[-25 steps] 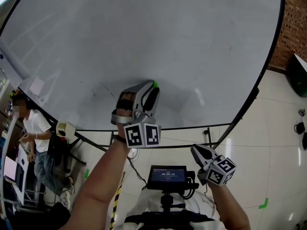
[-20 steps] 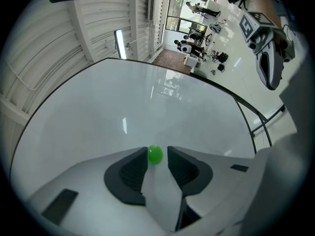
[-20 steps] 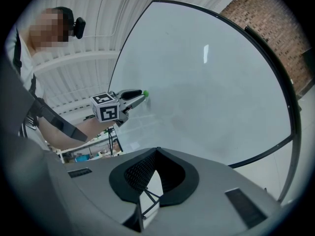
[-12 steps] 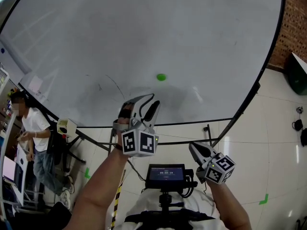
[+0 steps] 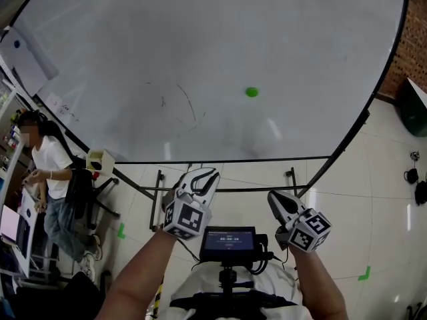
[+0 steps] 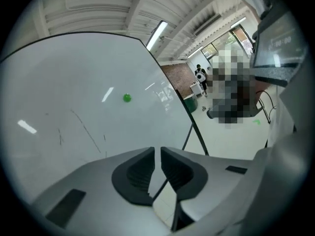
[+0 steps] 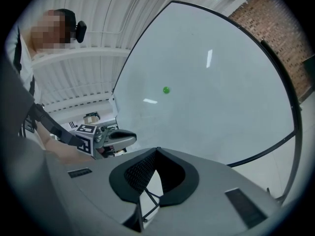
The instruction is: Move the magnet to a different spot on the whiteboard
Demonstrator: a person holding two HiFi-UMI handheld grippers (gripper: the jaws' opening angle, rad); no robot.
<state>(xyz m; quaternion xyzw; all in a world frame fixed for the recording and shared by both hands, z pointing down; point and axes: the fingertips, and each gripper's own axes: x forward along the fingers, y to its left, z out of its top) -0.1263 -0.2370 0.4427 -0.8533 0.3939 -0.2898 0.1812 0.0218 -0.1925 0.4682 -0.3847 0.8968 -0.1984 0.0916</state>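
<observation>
A small green magnet sticks to the whiteboard, right of centre, with nothing touching it. My left gripper is drawn back below the board's lower edge, well away from the magnet. Its jaws have just been closing and now stand a narrow slit apart with nothing between them. In the left gripper view the magnet shows far beyond the left gripper. My right gripper hangs lower right, shut and empty. The right gripper view shows the magnet, the right gripper's tips meeting, and the left gripper.
A person stands at the left by the board's stand. A small screen sits at my chest. A sheet of paper hangs at the board's upper left. A brick wall and a dark object are at the right.
The left gripper, earlier at the board with the magnet at its tips, has let go and pulled back and down below the board; its jaws have narrowed. The right gripper rose slightly.
</observation>
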